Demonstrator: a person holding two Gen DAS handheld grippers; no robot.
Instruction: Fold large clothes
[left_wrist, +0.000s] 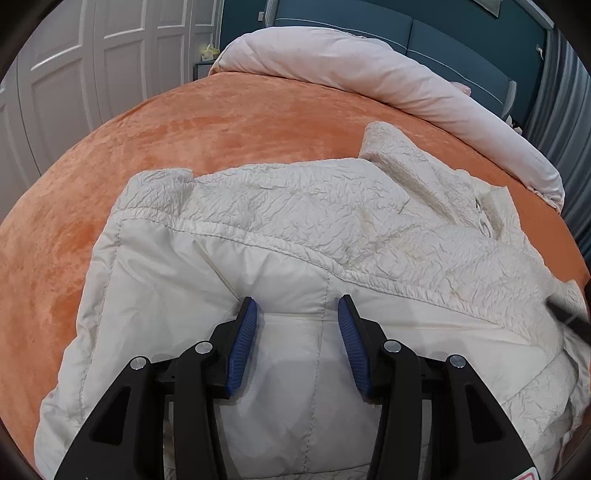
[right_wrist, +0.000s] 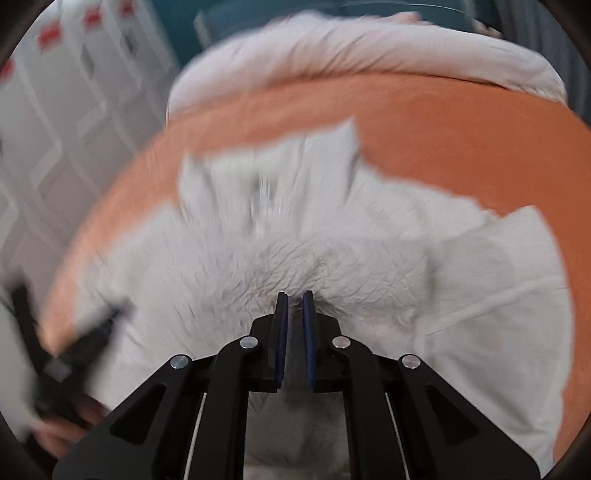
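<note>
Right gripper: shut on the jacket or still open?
Shut on the jacket. The right gripper has its blue pads almost together, with crinkled white fabric bunched at and between the tips.

Bed with orange plush cover (left_wrist: 258, 122); rolled pale pink duvet (left_wrist: 369, 70) along its far edge. White panelled wardrobe doors (left_wrist: 92, 62) left, dark teal padded headboard (left_wrist: 443, 33) behind.
</note>
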